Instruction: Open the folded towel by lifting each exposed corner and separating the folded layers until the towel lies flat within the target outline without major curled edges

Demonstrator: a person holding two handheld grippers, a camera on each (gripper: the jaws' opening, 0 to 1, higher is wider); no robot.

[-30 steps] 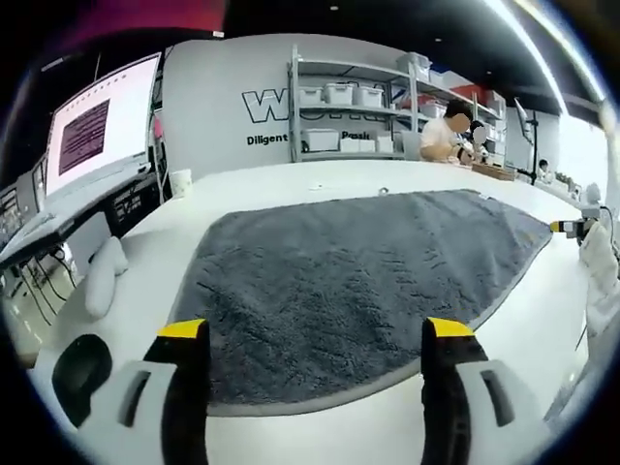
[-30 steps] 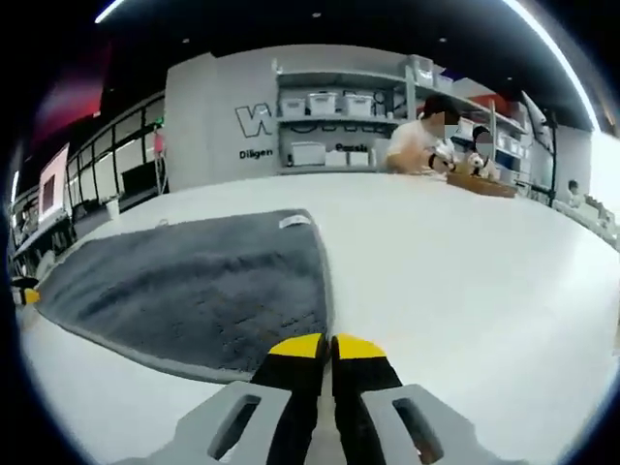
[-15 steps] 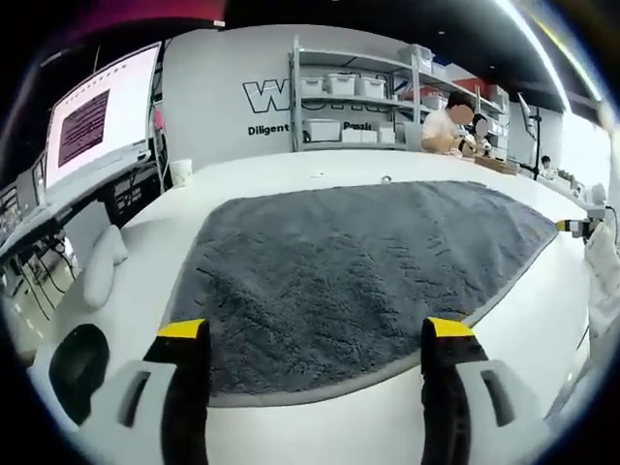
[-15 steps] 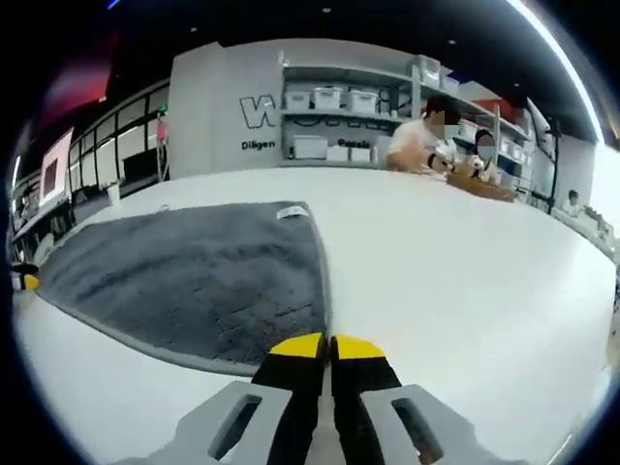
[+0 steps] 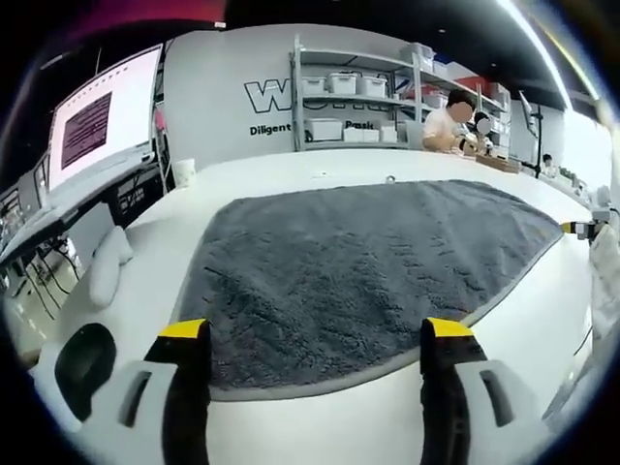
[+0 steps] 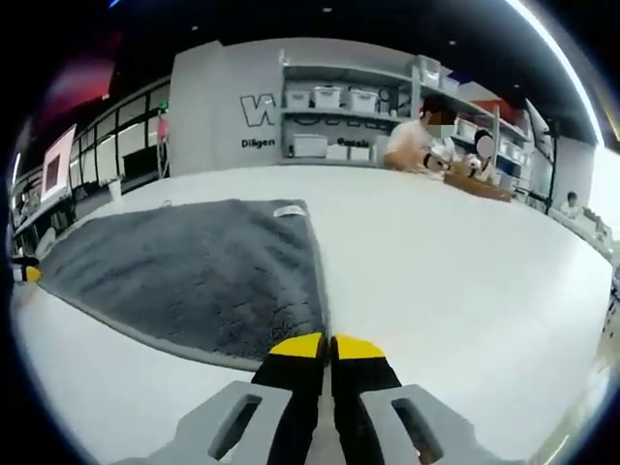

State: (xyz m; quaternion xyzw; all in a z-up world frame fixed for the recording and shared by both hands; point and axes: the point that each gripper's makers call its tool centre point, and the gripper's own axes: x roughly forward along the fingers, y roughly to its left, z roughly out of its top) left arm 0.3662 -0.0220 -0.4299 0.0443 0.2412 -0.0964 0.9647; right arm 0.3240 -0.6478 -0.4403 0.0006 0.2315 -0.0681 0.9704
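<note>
Claw tips of the right claw (image 6: pixel 319 346) are pressed together, empty, right at the near corner of the grey towel (image 6: pixel 194 276), which spreads away up and to the left across the white counter (image 6: pixel 455 262). Left claw (image 5: pixel 316 329) stands wide open just short of the towel's near hem, the cloth dead ahead.
</note>
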